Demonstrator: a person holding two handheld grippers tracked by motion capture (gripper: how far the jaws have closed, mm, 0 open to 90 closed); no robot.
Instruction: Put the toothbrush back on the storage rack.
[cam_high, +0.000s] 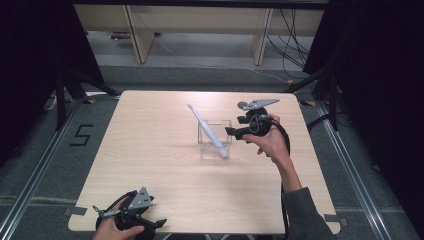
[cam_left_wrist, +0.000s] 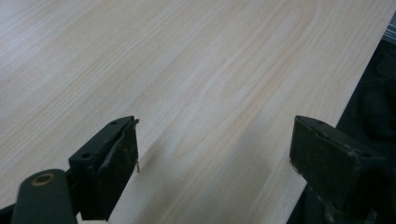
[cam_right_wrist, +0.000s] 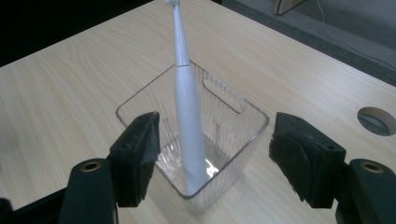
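table: light wood | on it: clear bin, prob. plastic

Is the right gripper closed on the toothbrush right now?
No, the right gripper has its jaws spread wide, and the toothbrush stands free in the clear box.

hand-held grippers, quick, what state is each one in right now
Left hand-held gripper: open, holding nothing, over the bare table.
Right hand-held gripper: open, holding nothing, at the clear container with the toothbrush.

Table: pale matt wood-grain surface; bin: clear ribbed glossy plastic; toothbrush: smooth white plastic; gripper jaws: matt black, scuffed
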